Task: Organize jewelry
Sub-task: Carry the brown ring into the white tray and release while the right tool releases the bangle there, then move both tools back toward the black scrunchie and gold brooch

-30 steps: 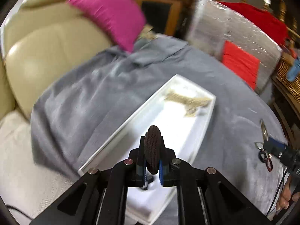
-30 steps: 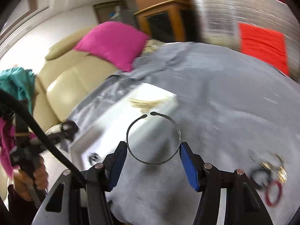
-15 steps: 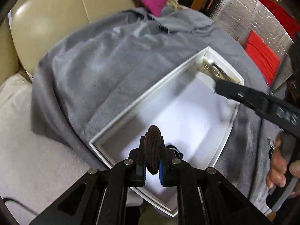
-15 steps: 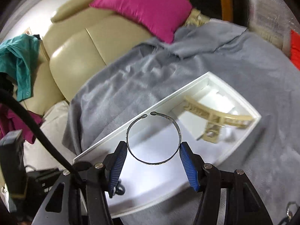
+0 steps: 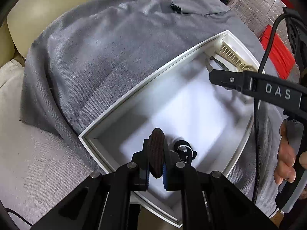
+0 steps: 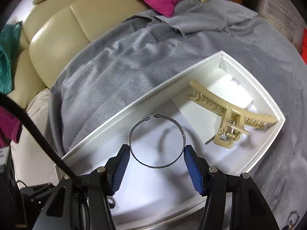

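Both tongs hang loaded above the white tray, and either drop could miss.

The left tongs (image 5: pixel 155 169) pinch a brown fabric hair tie (image 5: pixel 157 154) over the near end of the white tray (image 5: pixel 134 95); the right tongs (image 6: pixel 157 160) clamp a dark open bangle (image 6: pixel 157 140) by its sides near the beige claw clip (image 6: pixel 230 113). The springy bangle may flick out when released, and the tray may tip on the soft grey cloth (image 5: pixel 99 48).
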